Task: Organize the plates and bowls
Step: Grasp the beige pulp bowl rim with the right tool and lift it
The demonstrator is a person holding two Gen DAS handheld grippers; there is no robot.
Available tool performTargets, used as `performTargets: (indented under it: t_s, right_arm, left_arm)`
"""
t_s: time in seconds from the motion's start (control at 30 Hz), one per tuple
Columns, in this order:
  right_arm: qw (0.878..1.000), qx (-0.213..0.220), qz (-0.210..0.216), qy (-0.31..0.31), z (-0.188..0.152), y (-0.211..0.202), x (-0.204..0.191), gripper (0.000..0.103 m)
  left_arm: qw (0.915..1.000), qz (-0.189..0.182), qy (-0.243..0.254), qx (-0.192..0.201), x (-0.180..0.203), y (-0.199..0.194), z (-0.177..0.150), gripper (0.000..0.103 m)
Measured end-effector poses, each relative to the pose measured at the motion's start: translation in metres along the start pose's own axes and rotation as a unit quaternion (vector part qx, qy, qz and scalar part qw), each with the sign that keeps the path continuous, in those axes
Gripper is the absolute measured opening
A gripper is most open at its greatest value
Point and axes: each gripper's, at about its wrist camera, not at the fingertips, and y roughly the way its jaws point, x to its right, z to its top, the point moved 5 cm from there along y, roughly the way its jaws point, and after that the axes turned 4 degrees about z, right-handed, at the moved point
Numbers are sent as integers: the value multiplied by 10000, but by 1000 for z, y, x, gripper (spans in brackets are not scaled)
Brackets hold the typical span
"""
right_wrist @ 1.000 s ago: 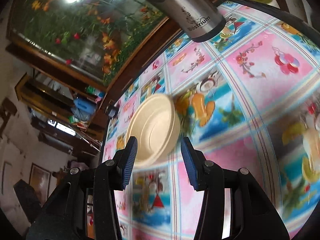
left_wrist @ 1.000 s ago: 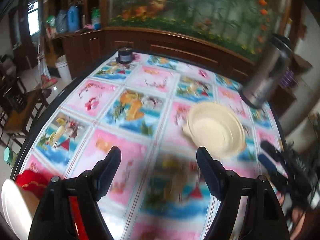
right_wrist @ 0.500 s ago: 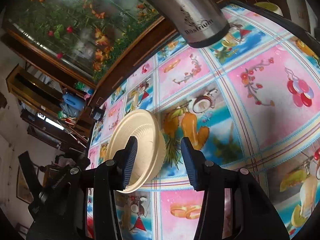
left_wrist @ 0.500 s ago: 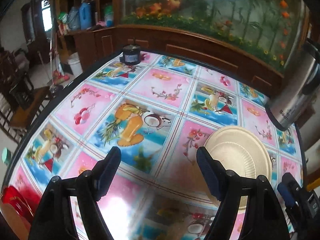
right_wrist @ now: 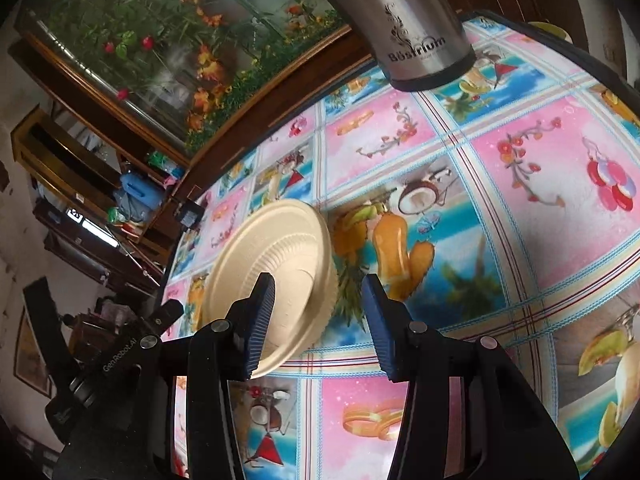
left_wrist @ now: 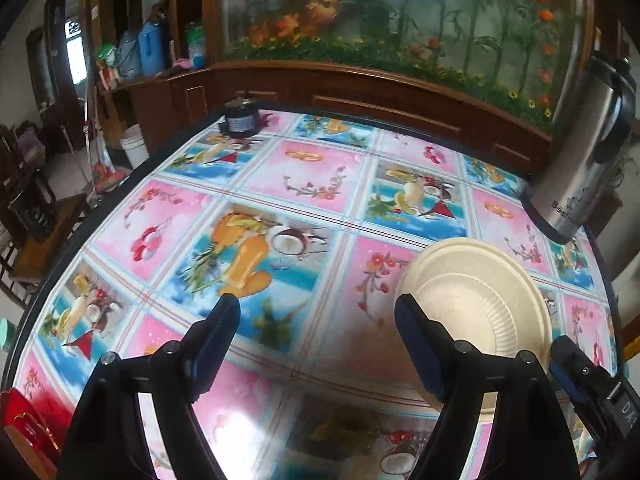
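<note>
**Plate stack lies between the two grippers, held by neither**

The cream, round paper plates [left_wrist: 480,308], a nested stack of at least two, rest flat on the table. No bowl is in view.

From the left gripper [left_wrist: 316,344], the stack lies just off its right-hand finger [left_wrist: 420,344], which overlaps the near rim in the picture; whether it touches cannot be told. The jaws stand wide apart with only tablecloth between them.

From the right gripper [right_wrist: 318,320], the stack lies ahead and to the left, its near edge behind the left-hand finger [right_wrist: 260,320]. These jaws stand part open and empty; the gap faces bare cloth beside the rim.

Judgement: being round, the stack offers no long axis; only the thin rim can be gripped. Both grippers are close. Either must shift sideways toward the stack to straddle its rim.

Surroundings: pink-and-blue fruit-patterned glossy tablecloth [left_wrist: 280,184]; tall steel thermos jug [right_wrist: 412,32] standing beyond the stack; aquarium behind [left_wrist: 400,12].
</note>
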Motion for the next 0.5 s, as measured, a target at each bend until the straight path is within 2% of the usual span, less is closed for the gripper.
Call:
performTargets:
  t_s: [0.5]
  right_arm:
    - [9999,25,-145,-73,-4,7,1,45]
  left_arm:
    - [9993,-338,121,87,18,9,-7,80]
